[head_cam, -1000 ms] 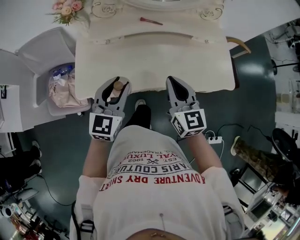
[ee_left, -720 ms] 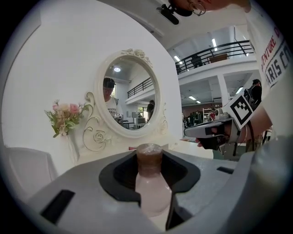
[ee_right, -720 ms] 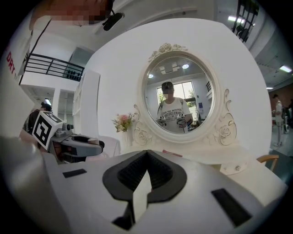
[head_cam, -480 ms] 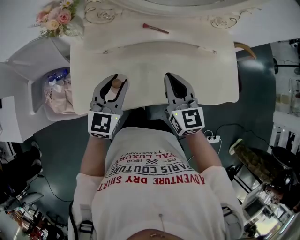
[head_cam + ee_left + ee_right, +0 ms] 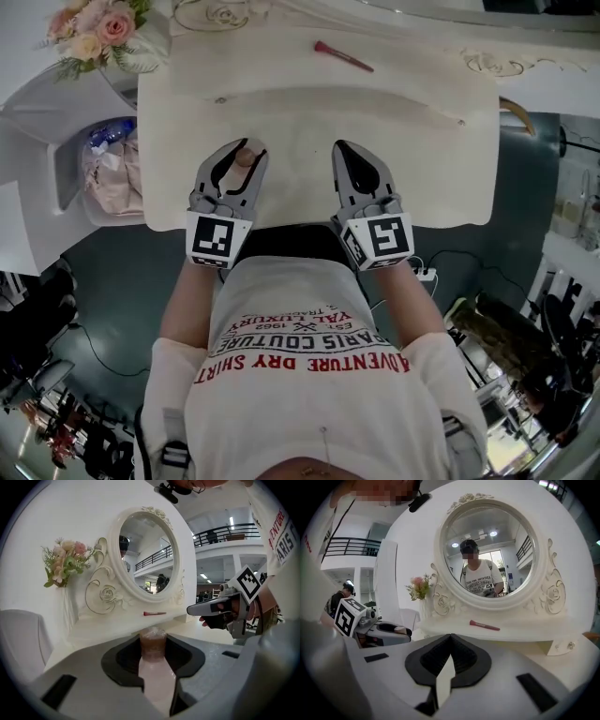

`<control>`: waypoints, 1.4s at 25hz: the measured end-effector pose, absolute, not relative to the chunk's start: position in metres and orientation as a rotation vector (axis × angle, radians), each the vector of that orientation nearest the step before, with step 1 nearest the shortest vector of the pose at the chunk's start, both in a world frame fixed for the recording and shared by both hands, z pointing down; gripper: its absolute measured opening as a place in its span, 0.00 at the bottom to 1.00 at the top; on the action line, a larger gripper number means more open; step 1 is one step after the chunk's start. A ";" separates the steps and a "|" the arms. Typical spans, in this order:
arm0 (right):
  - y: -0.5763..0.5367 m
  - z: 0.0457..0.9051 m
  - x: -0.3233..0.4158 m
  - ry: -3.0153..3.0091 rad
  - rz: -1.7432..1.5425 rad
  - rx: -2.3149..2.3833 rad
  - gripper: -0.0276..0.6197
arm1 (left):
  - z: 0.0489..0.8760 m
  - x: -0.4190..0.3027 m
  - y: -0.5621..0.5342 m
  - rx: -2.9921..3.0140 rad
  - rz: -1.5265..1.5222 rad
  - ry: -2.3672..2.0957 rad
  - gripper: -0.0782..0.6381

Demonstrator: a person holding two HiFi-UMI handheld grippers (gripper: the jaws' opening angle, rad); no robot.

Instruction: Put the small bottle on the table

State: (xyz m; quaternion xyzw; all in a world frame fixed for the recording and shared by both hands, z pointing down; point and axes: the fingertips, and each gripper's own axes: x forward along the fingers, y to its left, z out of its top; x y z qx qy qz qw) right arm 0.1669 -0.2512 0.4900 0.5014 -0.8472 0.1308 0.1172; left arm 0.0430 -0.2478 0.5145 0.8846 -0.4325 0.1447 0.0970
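The small bottle (image 5: 245, 158), pale pink with a brownish cap, stands upright between the jaws of my left gripper (image 5: 238, 165), which is shut on it. In the left gripper view the bottle (image 5: 156, 677) fills the gap between the dark pads. It hangs just above the front part of the cream dressing table (image 5: 309, 112). My right gripper (image 5: 345, 156) is alongside over the same front edge, shut with nothing in it; its tips meet in the right gripper view (image 5: 450, 638). From there I see the left gripper (image 5: 389, 633) with the bottle's cap (image 5: 400, 630).
A red makeup brush (image 5: 343, 56) lies at the table's back, below the oval mirror (image 5: 145, 555). A bunch of flowers (image 5: 94, 28) stands at the back left corner. A bin with a plastic bag (image 5: 108, 173) is on the floor to the left of the table.
Both grippers have moved forward from in front of the table's edge to over its front part. The bottle has stayed in the left gripper's jaws.
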 end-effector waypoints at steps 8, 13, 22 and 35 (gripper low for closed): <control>-0.269 0.522 0.158 -2.454 0.454 1.426 0.04 | 0.556 0.041 -0.262 2.570 0.482 -1.251 0.30; -0.276 0.534 0.158 -2.437 0.485 1.420 0.04 | 0.565 0.041 -0.271 2.567 0.497 -1.249 0.30; -0.281 0.543 0.155 -2.421 0.502 1.400 0.04 | 0.567 0.044 -0.275 2.593 0.453 -1.246 0.30; -0.272 0.521 0.142 -2.449 0.448 1.385 0.04 | 0.567 0.048 -0.270 2.591 0.477 -1.185 0.34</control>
